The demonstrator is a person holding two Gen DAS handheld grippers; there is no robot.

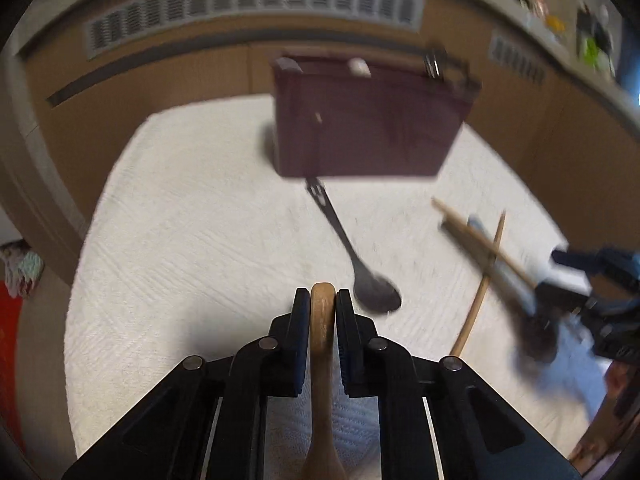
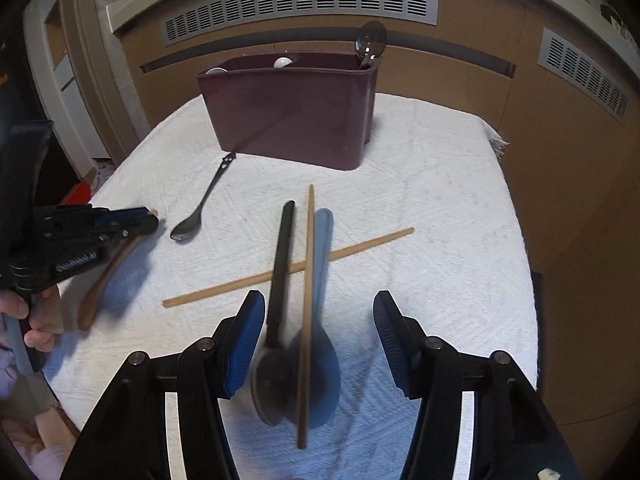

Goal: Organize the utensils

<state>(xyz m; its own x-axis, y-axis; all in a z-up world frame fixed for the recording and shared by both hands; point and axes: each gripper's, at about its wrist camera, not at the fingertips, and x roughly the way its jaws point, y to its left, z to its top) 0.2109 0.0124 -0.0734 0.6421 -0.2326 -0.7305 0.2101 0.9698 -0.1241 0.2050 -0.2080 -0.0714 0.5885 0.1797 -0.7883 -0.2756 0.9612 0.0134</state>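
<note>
My left gripper is shut on a wooden spoon by its handle, low over the white cloth; it also shows in the right wrist view with the wooden spoon. My right gripper is open above a black spoon, a blue spoon and two crossed wooden chopsticks. A small dark metal spoon lies between them, also seen in the left wrist view. A maroon utensil bin stands at the back with a metal spoon in it.
A white textured cloth covers the table. A brown wall unit with grey vents runs behind the table. The table's right edge drops off next to the wall unit. A red object lies on the floor at left.
</note>
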